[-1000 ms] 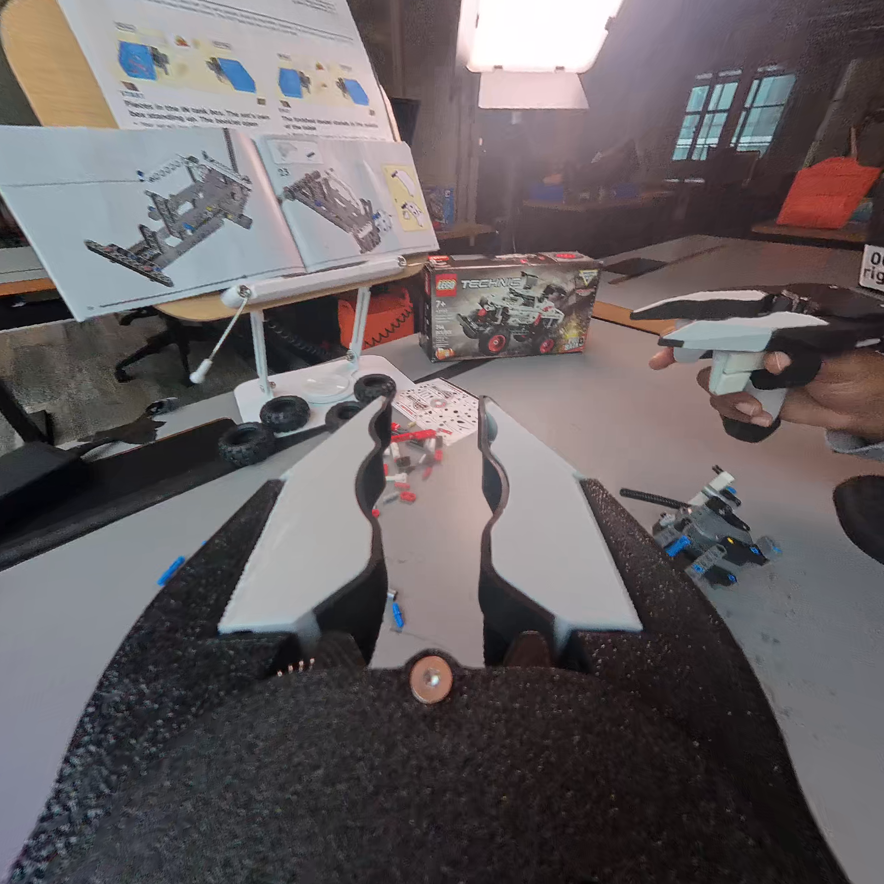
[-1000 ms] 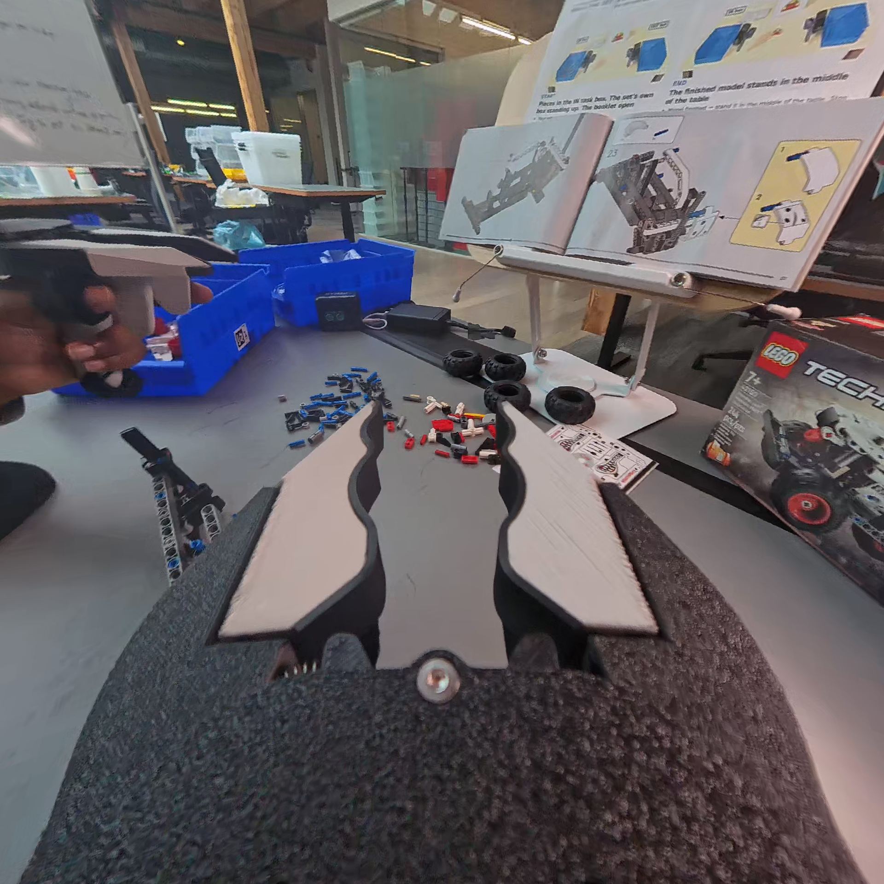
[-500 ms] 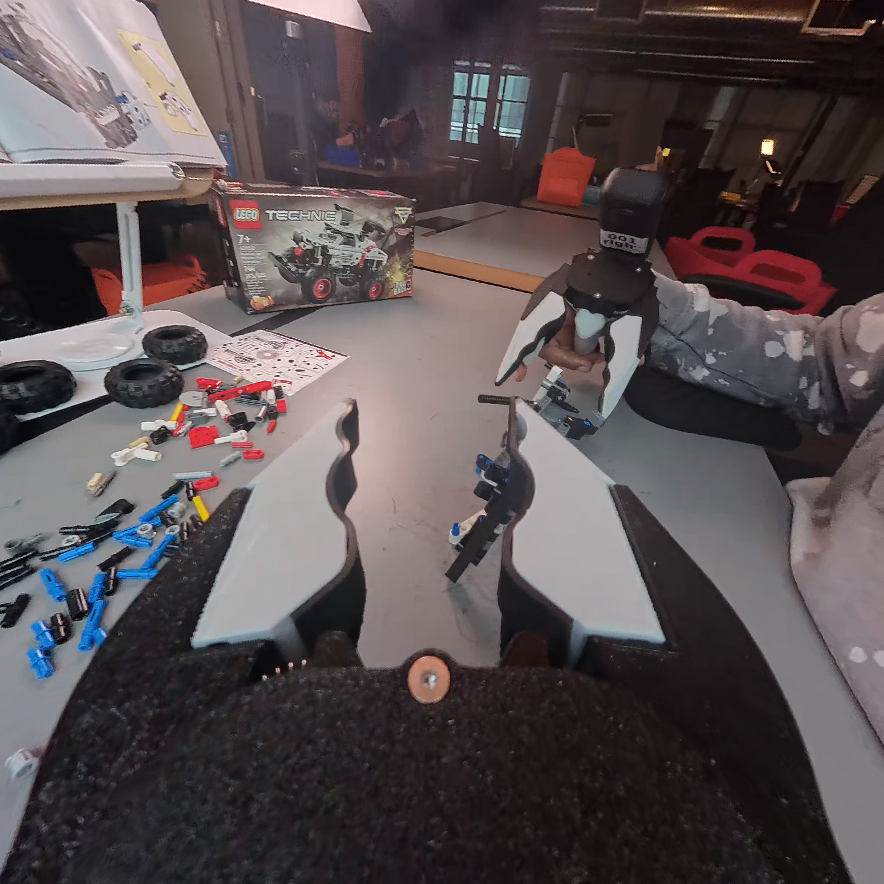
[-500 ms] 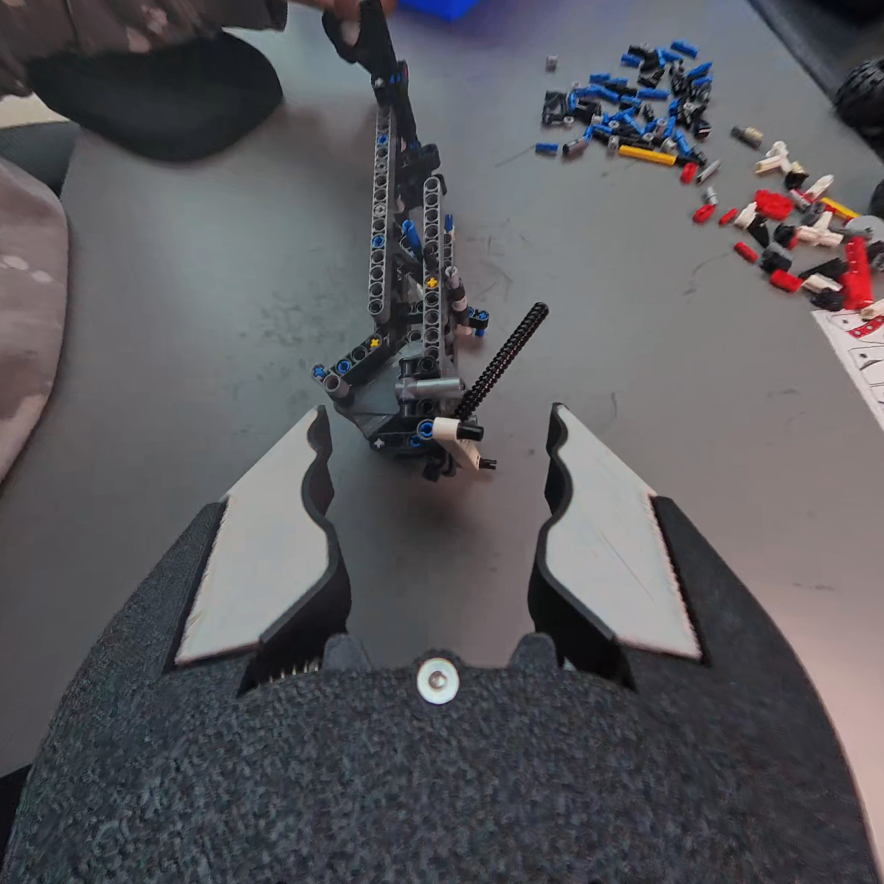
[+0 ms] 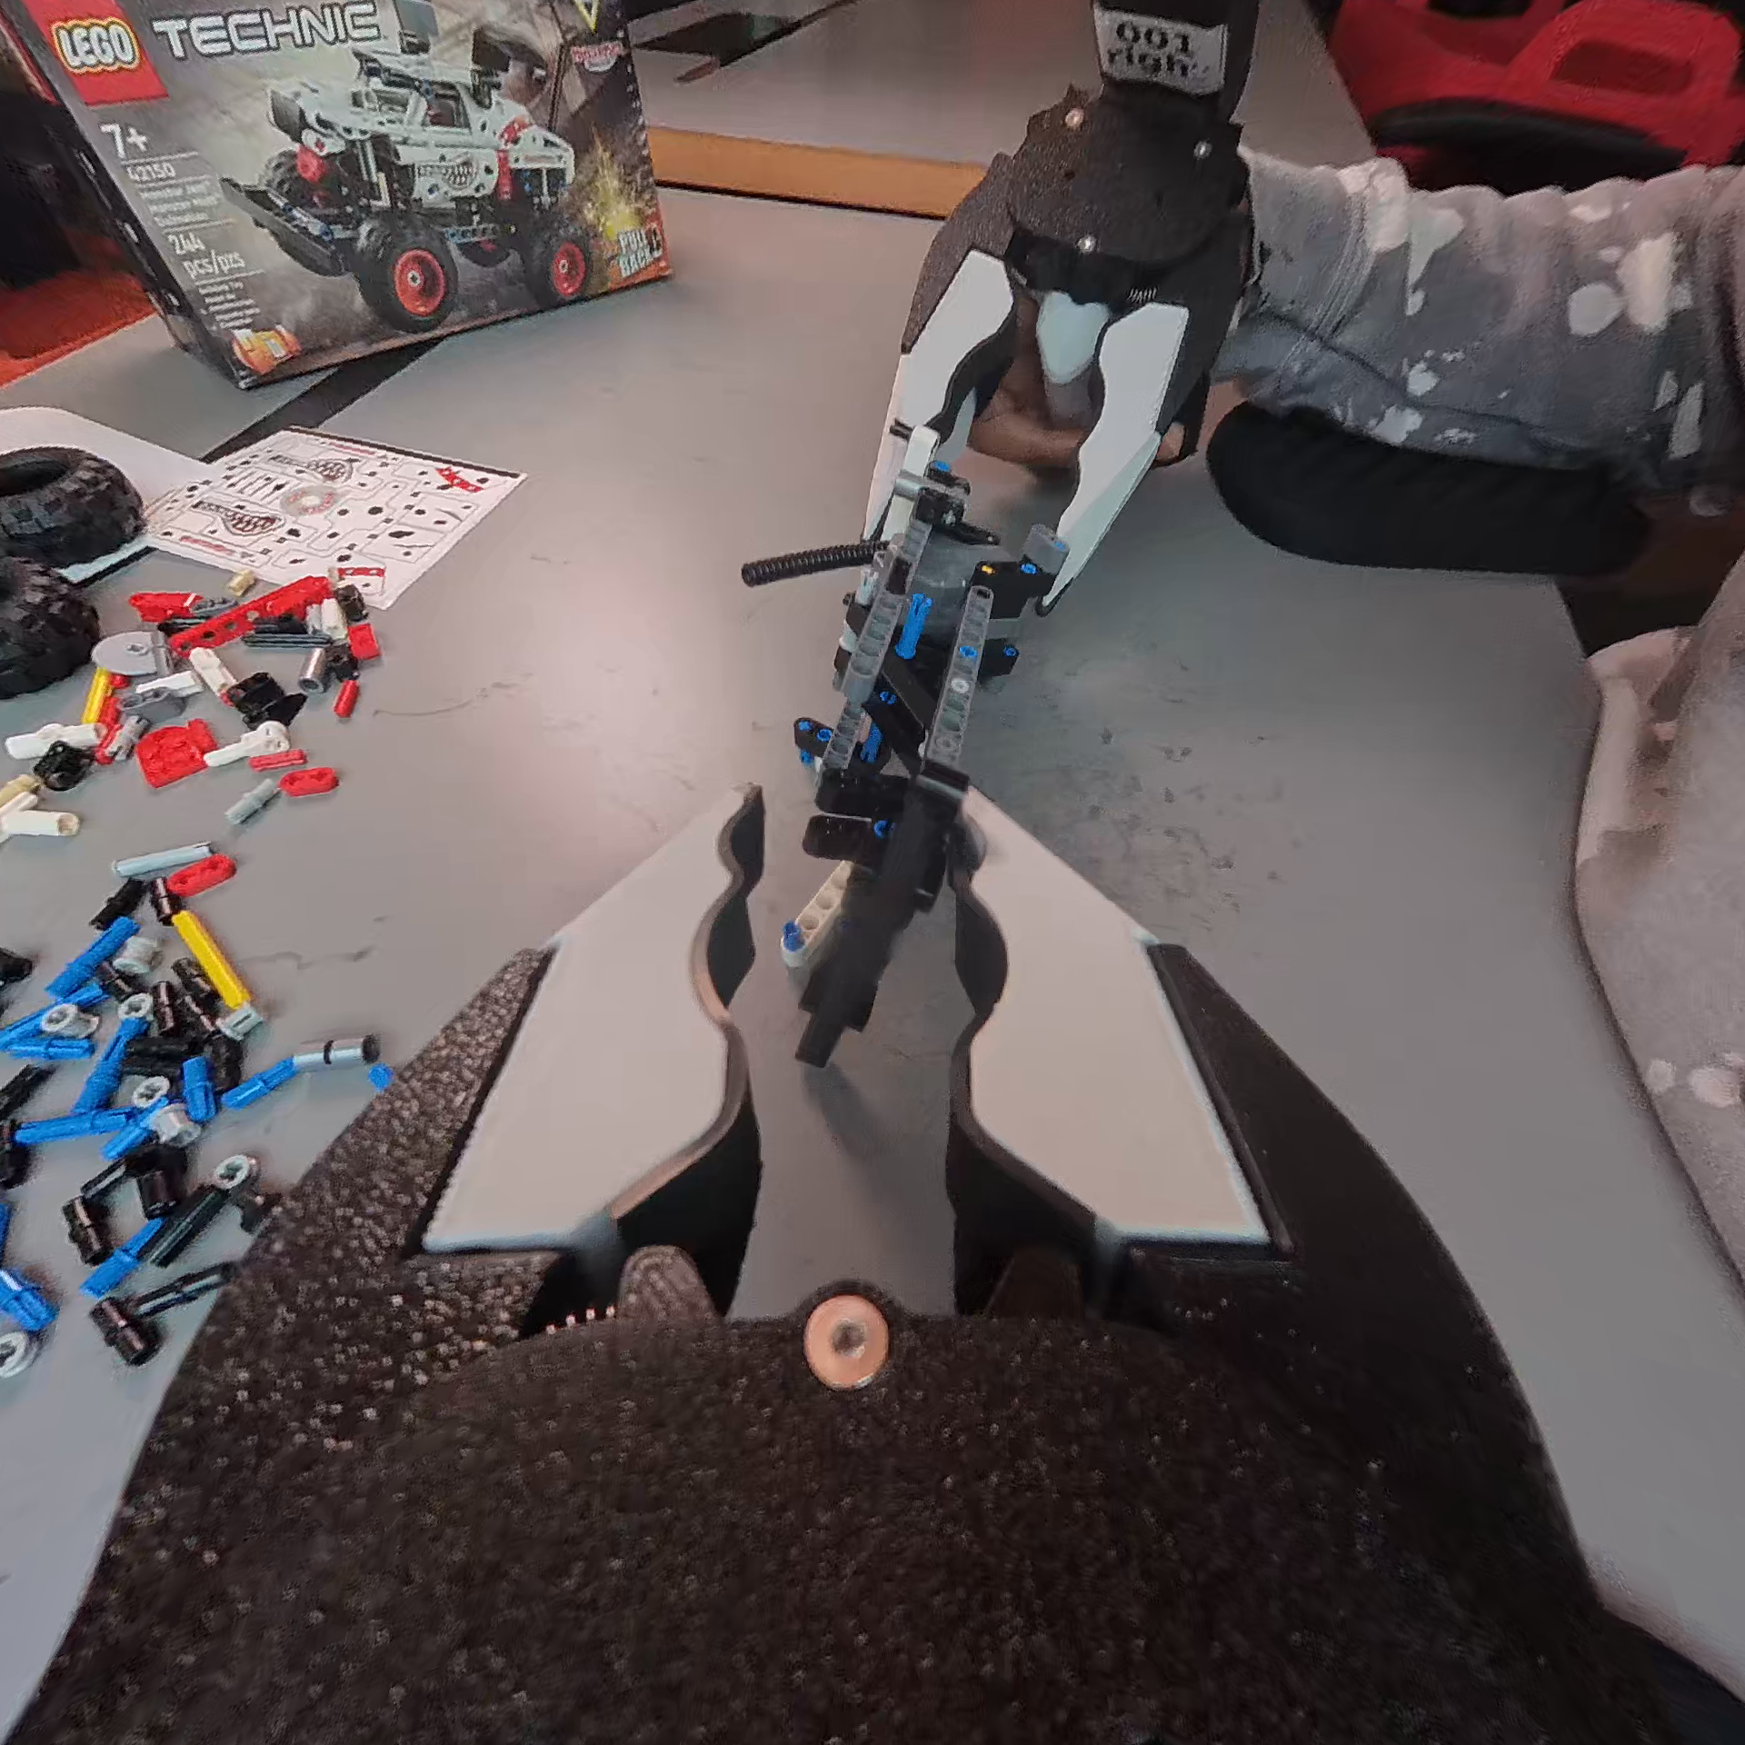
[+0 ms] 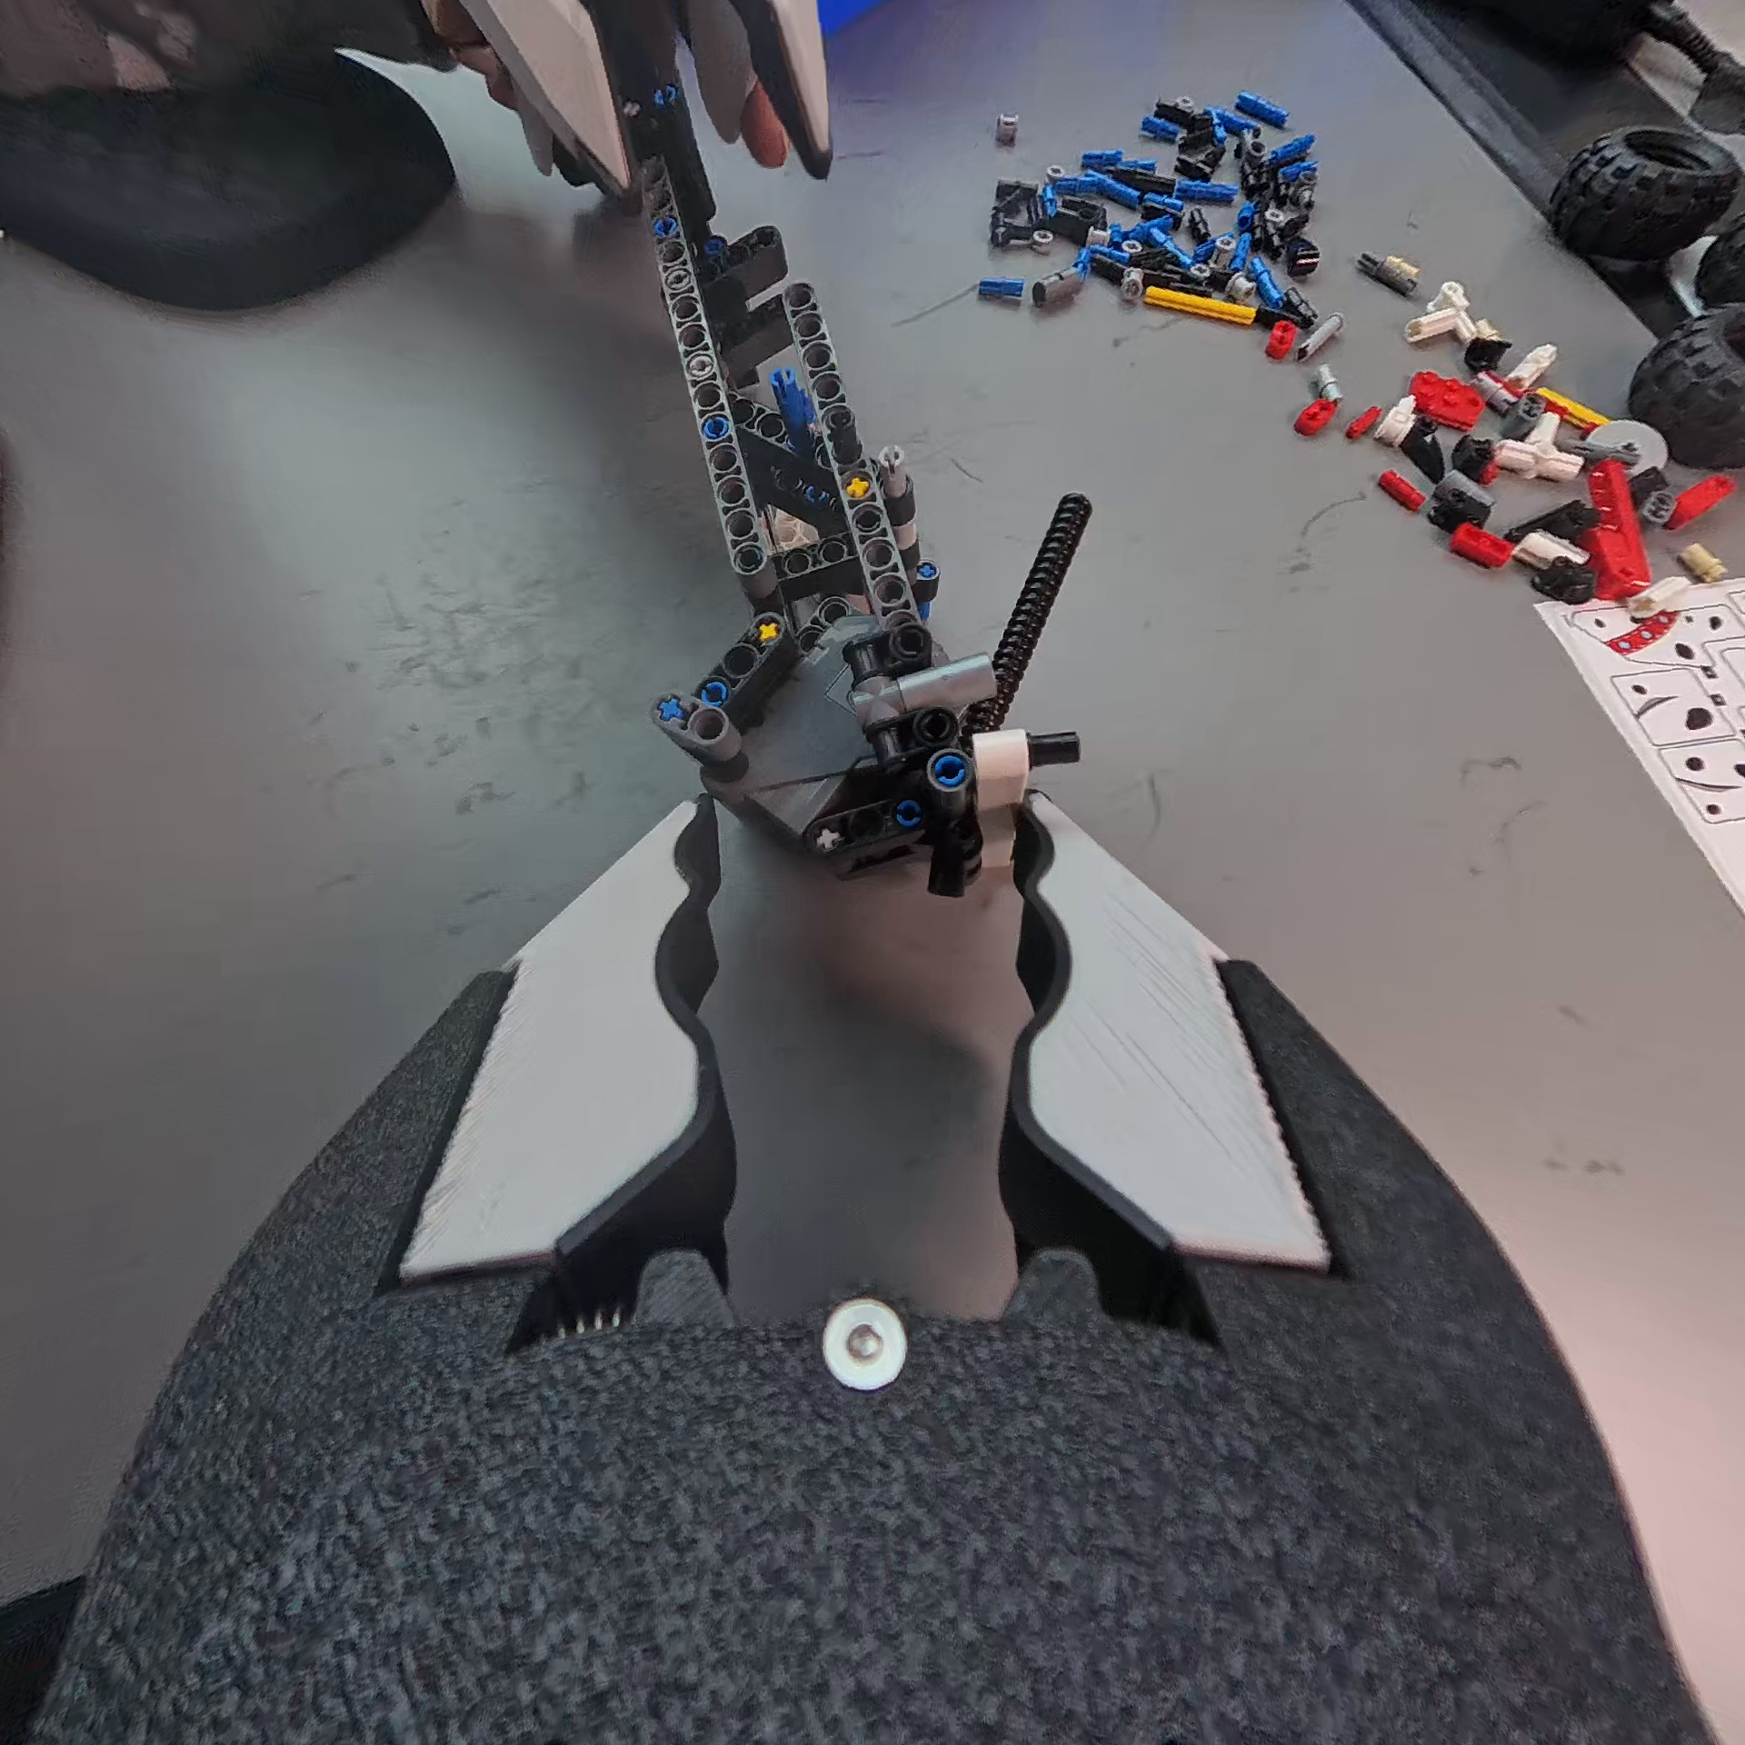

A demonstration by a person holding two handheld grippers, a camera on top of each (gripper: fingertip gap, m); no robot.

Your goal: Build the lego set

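Note:
A partly built grey-and-black chassis (image 5: 897, 680) with blue pins and a black ribbed hose lies on the grey table, between my two grippers. My left gripper (image 5: 855, 807) is open, its fingers on either side of the chassis's black end, which touches the right finger. My right gripper (image 6: 869, 817) is open, its tips at the other end of the chassis (image 6: 755, 453), by a white piece (image 6: 1001, 770). Each gripper shows in the other's view: the right gripper (image 5: 963, 571) and the left gripper (image 6: 715, 170), both straddling the chassis ends.
Loose red, white, black and blue parts (image 5: 189, 718) lie left of the chassis, also in the right wrist view (image 6: 1180, 227). Black tyres (image 5: 57, 500), a sticker sheet (image 5: 330, 510) and the set's box (image 5: 359, 170) stand beyond. A person's sleeve (image 5: 1464, 283) rests on the right. My right fingertips sit around 15 centimetres from my left ones.
Both grippers swung down from facing the instruction stand onto the chassis, one at each end. Their fingers have narrowed around it since half a second ago.

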